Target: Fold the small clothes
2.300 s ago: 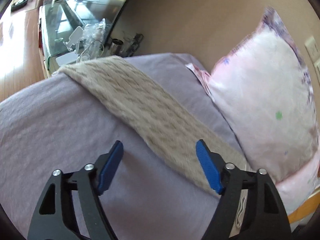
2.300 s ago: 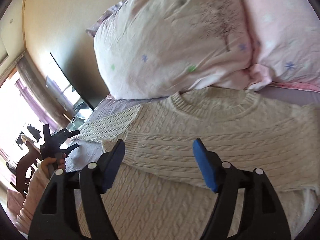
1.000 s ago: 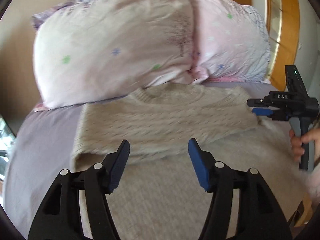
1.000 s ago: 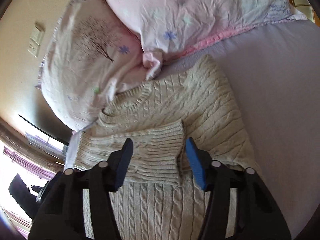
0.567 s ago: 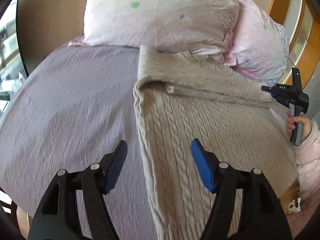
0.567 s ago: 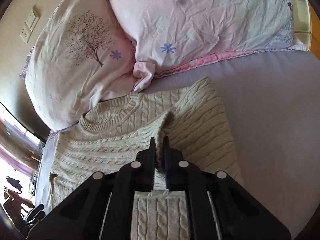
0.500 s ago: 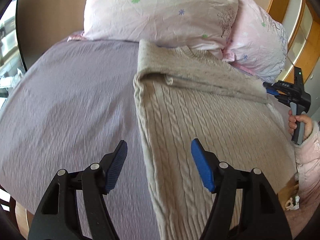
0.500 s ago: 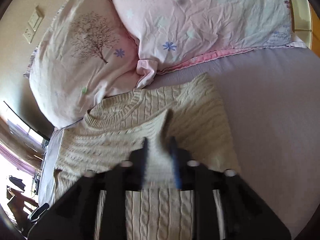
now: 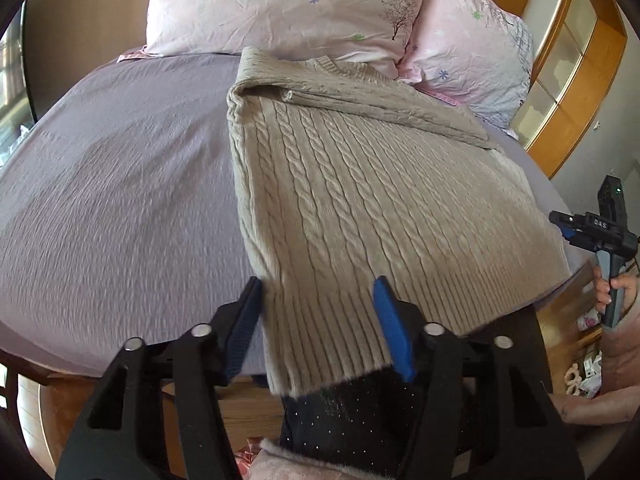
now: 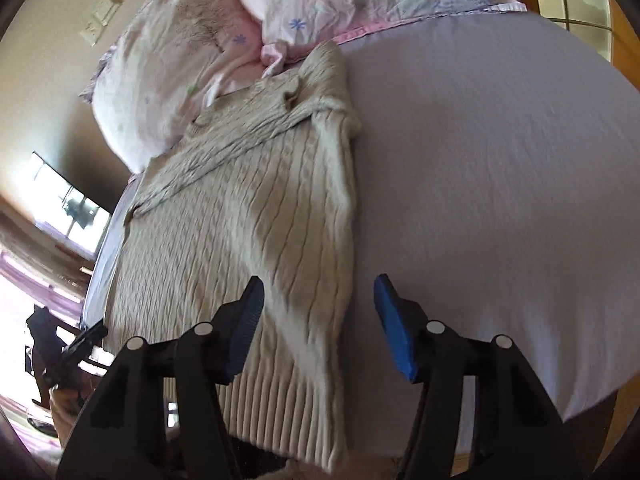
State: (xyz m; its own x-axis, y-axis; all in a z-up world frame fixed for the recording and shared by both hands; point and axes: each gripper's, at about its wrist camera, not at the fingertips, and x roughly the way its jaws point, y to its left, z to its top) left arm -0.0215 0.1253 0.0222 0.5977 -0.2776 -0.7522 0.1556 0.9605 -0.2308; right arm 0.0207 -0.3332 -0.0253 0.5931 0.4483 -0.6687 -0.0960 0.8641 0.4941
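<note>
My left hand-held gripper point(image 9: 318, 322) is spread wide, its blue pads straddling the ribbed hem at the near left corner of the cream cable-knit sweater point(image 9: 360, 184), with nothing clamped between them. The sweater lies flat on the bed point(image 9: 112, 184), spread over the lilac sheet with its neckline up by the pillows and its hem hanging a little over the near edge of the mattress. Both sleeves are folded in across the chest, forming a band just below the collar. My right hand-held gripper point(image 10: 318, 324) is also wide open and empty; its left pad sits above the sweater's right side edge while its right pad is over bare sheet, so the garment's edge runs between the two. From the left view I can see that right tool point(image 9: 592, 228) off at the sweater's far right side, apart from the knit, with my right hand point(image 9: 614, 286) wrapped around its handle. Two pink patterned pillows point(image 9: 288, 4) lean against the wall at the head of the bed, and the sweater's collar lies right at their base. A wooden frame point(image 9: 560, 92) stands beyond the right pillow.
</note>
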